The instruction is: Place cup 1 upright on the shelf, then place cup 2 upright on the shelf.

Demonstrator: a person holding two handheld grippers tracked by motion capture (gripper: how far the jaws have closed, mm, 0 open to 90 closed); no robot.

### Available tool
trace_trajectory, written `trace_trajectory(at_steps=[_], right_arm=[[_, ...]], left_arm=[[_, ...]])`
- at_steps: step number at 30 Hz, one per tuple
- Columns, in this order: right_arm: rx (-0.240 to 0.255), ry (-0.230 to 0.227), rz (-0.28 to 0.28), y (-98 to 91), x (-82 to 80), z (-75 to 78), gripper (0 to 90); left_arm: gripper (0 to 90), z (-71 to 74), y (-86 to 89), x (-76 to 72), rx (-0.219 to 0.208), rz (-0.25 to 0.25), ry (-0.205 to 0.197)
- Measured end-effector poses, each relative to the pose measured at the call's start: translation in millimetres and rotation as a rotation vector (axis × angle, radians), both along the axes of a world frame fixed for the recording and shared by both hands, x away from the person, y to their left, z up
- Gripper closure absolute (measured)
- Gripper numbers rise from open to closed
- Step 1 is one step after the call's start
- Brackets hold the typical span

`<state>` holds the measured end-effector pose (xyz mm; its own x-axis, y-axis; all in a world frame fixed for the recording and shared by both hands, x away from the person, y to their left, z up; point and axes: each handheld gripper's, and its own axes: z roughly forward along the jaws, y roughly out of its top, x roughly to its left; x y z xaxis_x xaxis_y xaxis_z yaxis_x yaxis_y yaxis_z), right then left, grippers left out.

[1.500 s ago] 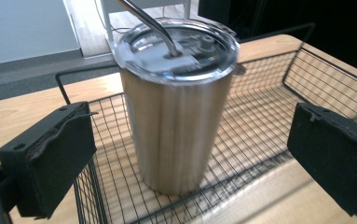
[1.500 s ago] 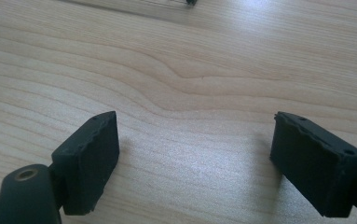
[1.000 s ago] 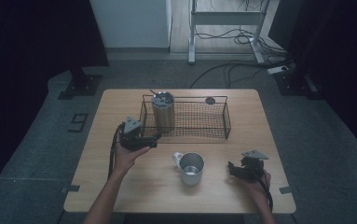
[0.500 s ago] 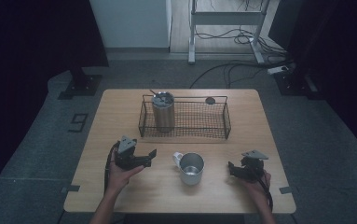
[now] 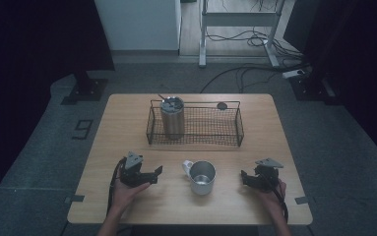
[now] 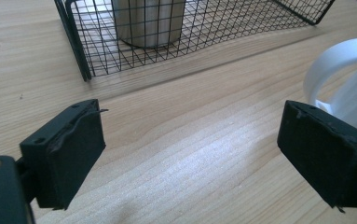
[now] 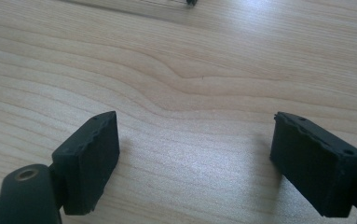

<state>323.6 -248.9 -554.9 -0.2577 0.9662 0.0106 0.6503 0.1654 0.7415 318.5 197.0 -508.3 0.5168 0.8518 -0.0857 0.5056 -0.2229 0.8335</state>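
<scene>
At 9 o'clock of the white mug (image 5: pixel 202 176), left hand-held gripper (image 5: pixel 151 174) has just been narrowing, empty; approach step. Next: enclose the handle.

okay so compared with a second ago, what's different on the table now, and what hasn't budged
The left gripper came away from beside the wire basket toward the person, down to the tabletop left of the mug. Its jaws have just been closing, with nothing between them; it holds nothing. The right gripper stayed put, empty. The mug, the basket and the steel tumbler inside it did not move.
</scene>
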Motion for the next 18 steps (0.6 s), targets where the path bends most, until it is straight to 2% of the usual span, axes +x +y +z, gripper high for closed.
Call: trace_trajectory(at_steps=[4,8,15,18], right_arm=[[-0.017,-0.013,0.005,1.7,-1.2,0.3,14.6],[-0.041,-0.056,0.003,4.1,-5.4,1.6,15.6],[0.014,-0.094,0.005,1.7,-12.2,8.6,16.2],[0.058,-0.129,0.015,1.0,-18.8,17.9,17.5]], left_arm=[[7.7,0.4,-0.5,-1.0,-0.003,-0.004,-0.002],[7.7,-3.3,-0.7,0.5,-0.005,-0.004,0.014],[7.9,-7.0,-3.9,0.4,-0.006,-0.011,0.025],[7.9,-8.1,-5.9,0.1,-0.004,-0.021,0.028]])
